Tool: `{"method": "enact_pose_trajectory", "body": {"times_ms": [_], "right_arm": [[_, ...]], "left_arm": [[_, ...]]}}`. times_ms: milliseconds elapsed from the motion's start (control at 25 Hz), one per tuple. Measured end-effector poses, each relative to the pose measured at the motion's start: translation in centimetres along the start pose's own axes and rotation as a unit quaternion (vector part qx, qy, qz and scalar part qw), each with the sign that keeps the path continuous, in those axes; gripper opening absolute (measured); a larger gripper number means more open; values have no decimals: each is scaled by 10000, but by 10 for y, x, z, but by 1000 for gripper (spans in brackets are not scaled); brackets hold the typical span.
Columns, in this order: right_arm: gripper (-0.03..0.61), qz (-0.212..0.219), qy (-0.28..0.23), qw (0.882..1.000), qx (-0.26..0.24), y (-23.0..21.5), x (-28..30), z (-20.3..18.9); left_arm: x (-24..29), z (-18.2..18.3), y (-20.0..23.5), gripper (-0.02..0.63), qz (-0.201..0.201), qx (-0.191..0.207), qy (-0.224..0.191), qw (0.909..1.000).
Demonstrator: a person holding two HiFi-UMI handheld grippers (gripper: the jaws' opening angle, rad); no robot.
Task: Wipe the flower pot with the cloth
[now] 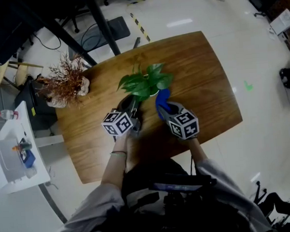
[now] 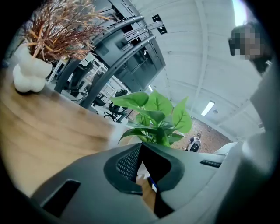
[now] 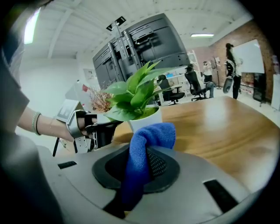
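Note:
A leafy green plant [image 1: 143,82] stands in a white flower pot [image 3: 146,119] at the middle of the wooden table [image 1: 201,69]. From above, the leaves hide most of the pot. My left gripper [image 1: 133,109] reaches the pot's near-left side; in the left gripper view its jaws [image 2: 142,168] stand almost together, with a sliver of white pot between them and the leaves [image 2: 155,116] just beyond. My right gripper [image 3: 140,170] is shut on a blue cloth [image 3: 146,142], bunched just in front of the pot. From above, the cloth [image 1: 162,101] lies against the pot's near-right side.
A white vase of dried reddish twigs [image 1: 66,84] stands at the table's far-left corner. A white side table [image 1: 12,162] with small items is on the left, beyond the table edge. Black chair bases [image 1: 94,27] stand behind.

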State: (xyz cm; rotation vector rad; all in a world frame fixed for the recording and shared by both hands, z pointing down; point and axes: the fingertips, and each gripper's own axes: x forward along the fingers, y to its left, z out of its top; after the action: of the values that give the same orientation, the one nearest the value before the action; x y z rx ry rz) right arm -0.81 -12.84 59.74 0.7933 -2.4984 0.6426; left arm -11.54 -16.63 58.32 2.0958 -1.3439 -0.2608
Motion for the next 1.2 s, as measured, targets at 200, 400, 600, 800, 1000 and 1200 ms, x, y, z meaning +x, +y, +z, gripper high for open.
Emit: {"method": "enact_pose_trajectory", "body": {"times_ms": [200,400,600,800,1000,1200], "right_arm": [[58,-327,-357,9983,323,14,-35,0],[58,-700,-668,9949,295,34,-70,10],[58,-951,-947,9894,557,59,-96,3],[58,-929,-1094,9876,630,81,-108,-10],[57,-862,-1196,9871,631,94,-116,-19],[57,-828,-1133,9889,479,100,-119,-23]], "left_arm": [[-26,1,-23,6,-114,295,-9,9995],[-55,3,-59,6,-409,500,-69,9979],[-84,3,-87,6,-646,812,-23,9946],[-108,2,-98,6,-650,968,-67,9932],[-120,-16,-104,6,-599,1040,12,9928],[-125,-32,-102,6,-508,985,136,9937]]}}
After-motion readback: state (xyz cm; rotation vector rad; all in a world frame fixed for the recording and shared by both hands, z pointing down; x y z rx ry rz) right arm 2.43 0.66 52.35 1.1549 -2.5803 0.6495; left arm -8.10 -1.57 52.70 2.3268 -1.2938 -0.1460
